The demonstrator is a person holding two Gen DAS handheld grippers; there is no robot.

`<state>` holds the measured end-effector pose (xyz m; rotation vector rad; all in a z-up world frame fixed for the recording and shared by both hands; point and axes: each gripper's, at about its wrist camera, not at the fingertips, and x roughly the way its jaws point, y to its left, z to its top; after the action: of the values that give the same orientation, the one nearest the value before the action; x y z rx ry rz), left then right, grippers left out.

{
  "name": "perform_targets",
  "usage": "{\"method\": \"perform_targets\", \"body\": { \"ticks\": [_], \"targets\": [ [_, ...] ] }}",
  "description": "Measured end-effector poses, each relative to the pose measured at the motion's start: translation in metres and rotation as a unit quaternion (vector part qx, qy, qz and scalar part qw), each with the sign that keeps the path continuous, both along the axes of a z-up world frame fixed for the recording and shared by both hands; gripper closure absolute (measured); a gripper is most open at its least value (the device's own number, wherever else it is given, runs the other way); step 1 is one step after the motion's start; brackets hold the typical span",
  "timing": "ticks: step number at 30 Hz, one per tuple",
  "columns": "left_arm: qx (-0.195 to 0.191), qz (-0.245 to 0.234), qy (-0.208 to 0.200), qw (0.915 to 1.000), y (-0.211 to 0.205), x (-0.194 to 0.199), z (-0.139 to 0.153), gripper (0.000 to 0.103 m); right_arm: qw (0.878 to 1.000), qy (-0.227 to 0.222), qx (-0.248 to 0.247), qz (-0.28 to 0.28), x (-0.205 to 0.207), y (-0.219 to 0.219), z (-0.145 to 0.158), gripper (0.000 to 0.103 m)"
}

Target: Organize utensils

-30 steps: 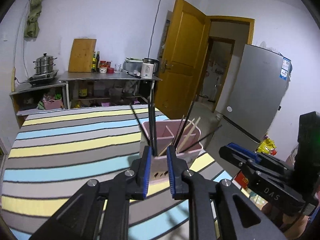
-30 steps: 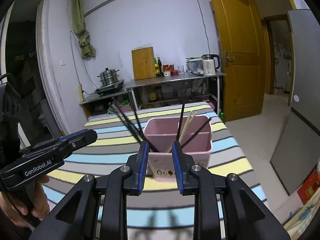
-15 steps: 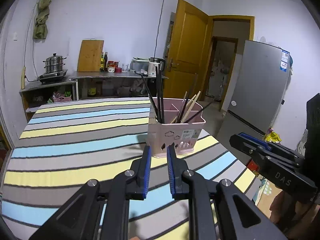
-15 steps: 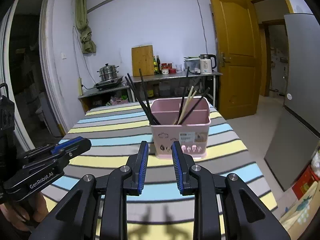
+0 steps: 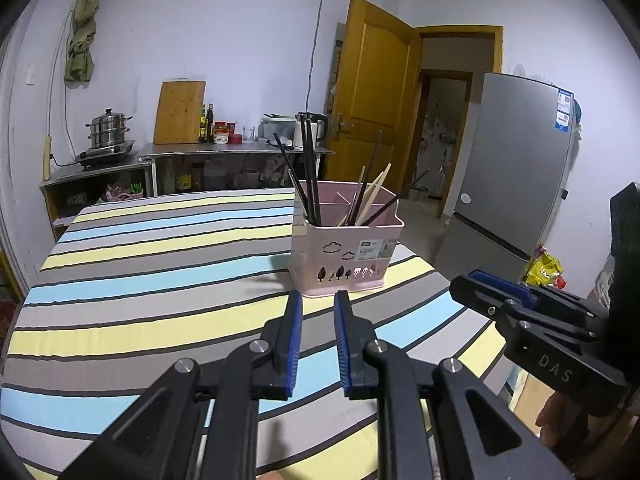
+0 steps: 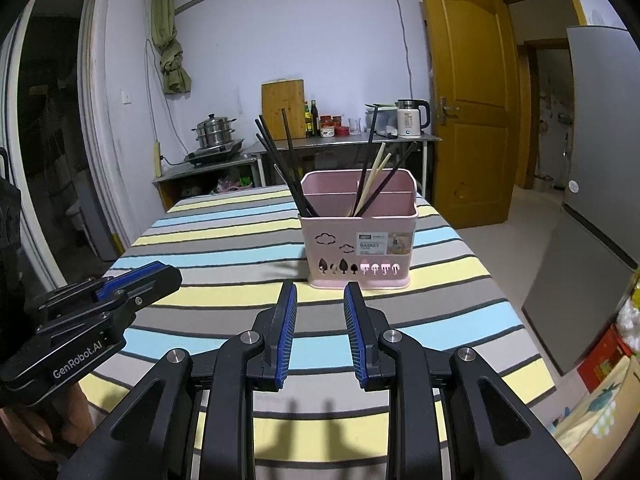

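Basket [image 6: 358, 240]: pink, upright on striped table [image 6: 224, 240], at 12 o'clock from both grippers, apart from them
Chopsticks [image 6: 288, 176]: dark ones lean toward 11 o'clock in one compartment; pale pair [image 6: 372, 184] with dark ones in the next, apparently sorted by kind
Left gripper [image 5: 317, 340]: jaws slightly parted, holding nothing
Right gripper [image 6: 320, 328]: jaws slightly parted, empty; task judged nearly complete
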<state>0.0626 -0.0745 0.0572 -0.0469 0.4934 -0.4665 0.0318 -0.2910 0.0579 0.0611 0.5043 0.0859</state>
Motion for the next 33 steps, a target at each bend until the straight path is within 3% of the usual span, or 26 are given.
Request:
{"method": "perform_targets", "body": {
  "ticks": [33],
  "targets": [
    [0.002,0.001,0.002,1.0000,-0.0054,-0.0015,-0.0030,0.086,1.000,0.002,-0.003,-0.002,-0.0020,0.0016,-0.0001,0.078]
  ]
}}
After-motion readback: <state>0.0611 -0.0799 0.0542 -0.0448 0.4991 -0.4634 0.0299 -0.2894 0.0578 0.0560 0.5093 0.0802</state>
